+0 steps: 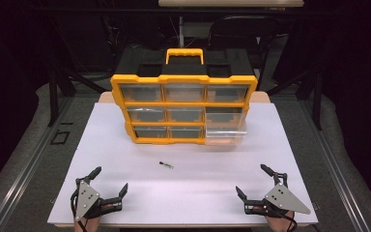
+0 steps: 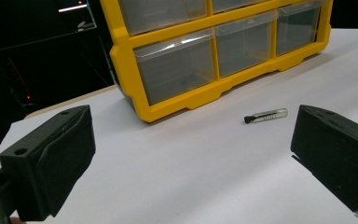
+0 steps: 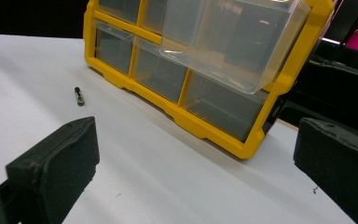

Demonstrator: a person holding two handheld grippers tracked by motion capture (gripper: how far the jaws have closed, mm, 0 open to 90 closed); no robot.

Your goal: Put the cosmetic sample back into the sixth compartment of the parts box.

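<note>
A yellow organiser [image 1: 183, 107] with clear drawers stands upright at the far middle of the white table [image 1: 125, 145]. Its middle-right drawer [image 1: 225, 126] is pulled out toward me. A small clear vial with a black cap [image 1: 166, 165] lies on the table in front of it, also seen as the vial [image 2: 266, 115] and the vial [image 3: 79, 97]. My left gripper [image 1: 109, 180] rests open near the front left edge. My right gripper [image 1: 252, 180] rests open near the front right edge. Nothing is between either pair of jaws.
The organiser [image 2: 214, 51] has a yellow carry handle [image 1: 184, 54] on top. The pulled-out drawer [image 3: 233, 37] overhangs the table in front of the case. Dark floor, metal stands and a chair [image 1: 236, 34] surround the table.
</note>
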